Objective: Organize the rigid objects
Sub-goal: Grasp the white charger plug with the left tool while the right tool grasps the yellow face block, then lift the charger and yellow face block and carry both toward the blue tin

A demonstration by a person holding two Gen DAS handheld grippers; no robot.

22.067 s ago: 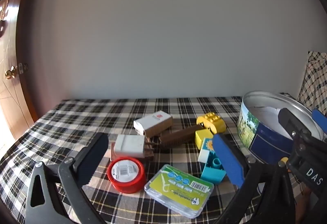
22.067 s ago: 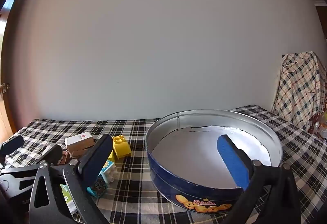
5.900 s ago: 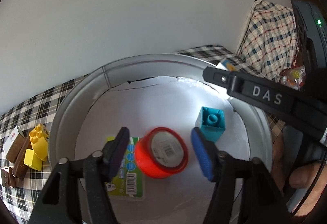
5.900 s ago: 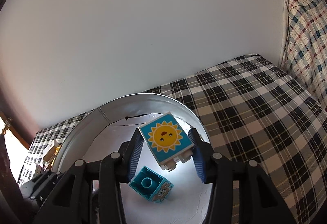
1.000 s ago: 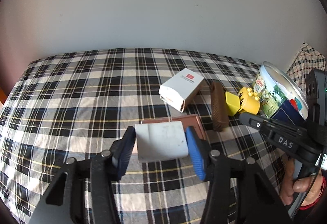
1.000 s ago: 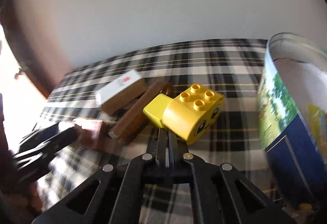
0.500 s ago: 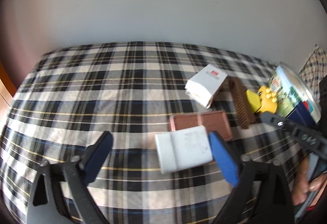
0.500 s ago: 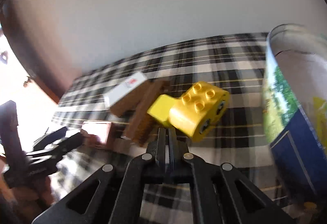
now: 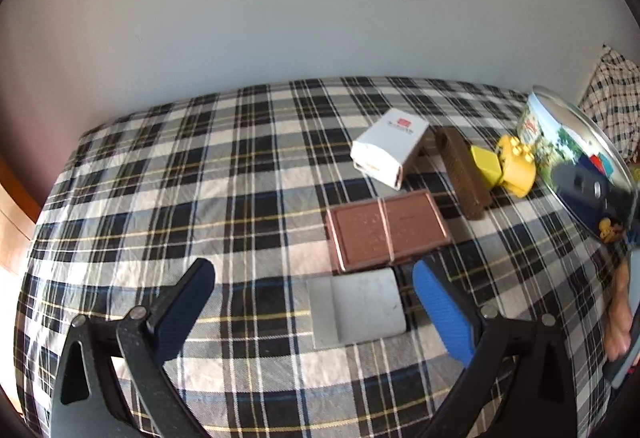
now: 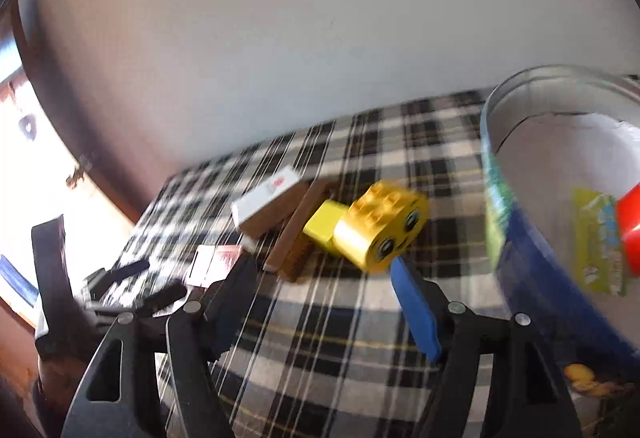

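the round blue metal biscuit tin (image 10: 520,238) at the right edge of the right wrist view already holds a flat green packet (image 10: 596,242) and something red (image 10: 630,230) at the frame's edge, so part of the sorting looks done. left on the black-and-white checked cloth (image 9: 200,178) are five loose things. a rounded yellow toy brick with eyes (image 10: 380,234) sits mid-frame, just beside the tin. a long brown block (image 9: 462,174) lies next to it, and a white carton with a red mark (image 9: 390,146) sits further left. in the left wrist view a flat brown rectangular slab (image 9: 386,234) lies at centre, and a flat pale grey plate (image 9: 358,312) lies just below it.

the left gripper (image 9: 316,312) has just spread its jaws wide; the grey plate lies between them on the cloth, touched by neither pad. the right gripper (image 10: 324,302) has just been opening, nothing between its jaws, the yellow brick just beyond its tips.

the brown block lies against the brick's far side and could get nudged. the right view is blurred.
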